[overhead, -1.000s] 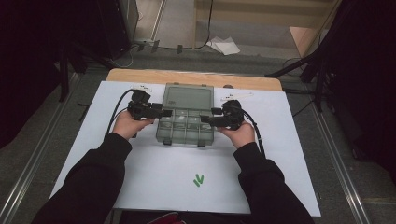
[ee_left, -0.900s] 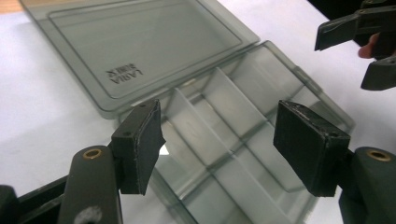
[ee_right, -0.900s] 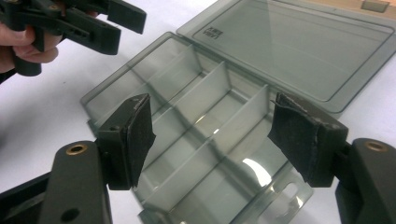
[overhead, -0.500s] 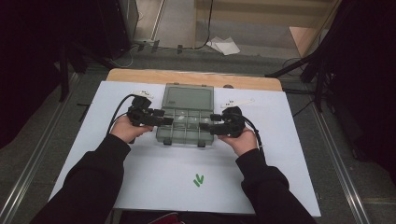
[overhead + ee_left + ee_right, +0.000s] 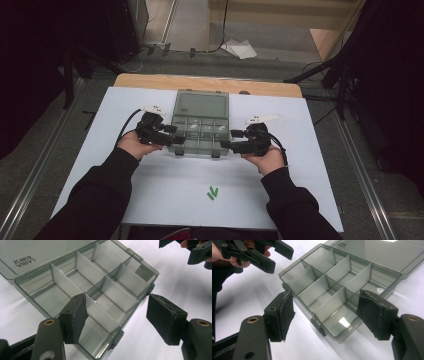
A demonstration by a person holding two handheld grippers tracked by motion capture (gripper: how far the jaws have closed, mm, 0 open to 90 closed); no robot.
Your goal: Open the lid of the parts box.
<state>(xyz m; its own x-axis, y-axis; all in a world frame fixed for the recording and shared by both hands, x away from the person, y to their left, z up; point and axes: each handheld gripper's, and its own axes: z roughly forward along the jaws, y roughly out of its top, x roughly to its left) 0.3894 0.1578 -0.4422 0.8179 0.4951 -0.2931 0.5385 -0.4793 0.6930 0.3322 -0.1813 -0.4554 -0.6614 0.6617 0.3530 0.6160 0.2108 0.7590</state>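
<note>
On the white table sheet [image 5: 165, 195] a smoky clear organizer box [image 5: 199, 134] is lying with its lid [image 5: 201, 104] folded flat back, all compartments empty, and the person is bringing both grippers to its near corners, which looks like the start of gripping the box to move it or shut it. The left gripper [image 5: 116, 317] is straddling the near-left corner with jaws apart (one pad over a compartment), and the right gripper [image 5: 324, 313] is likewise standing apart around the near-right corner. Next, I judge, each needs to close squarely on a wall without tilting the tray.
</note>
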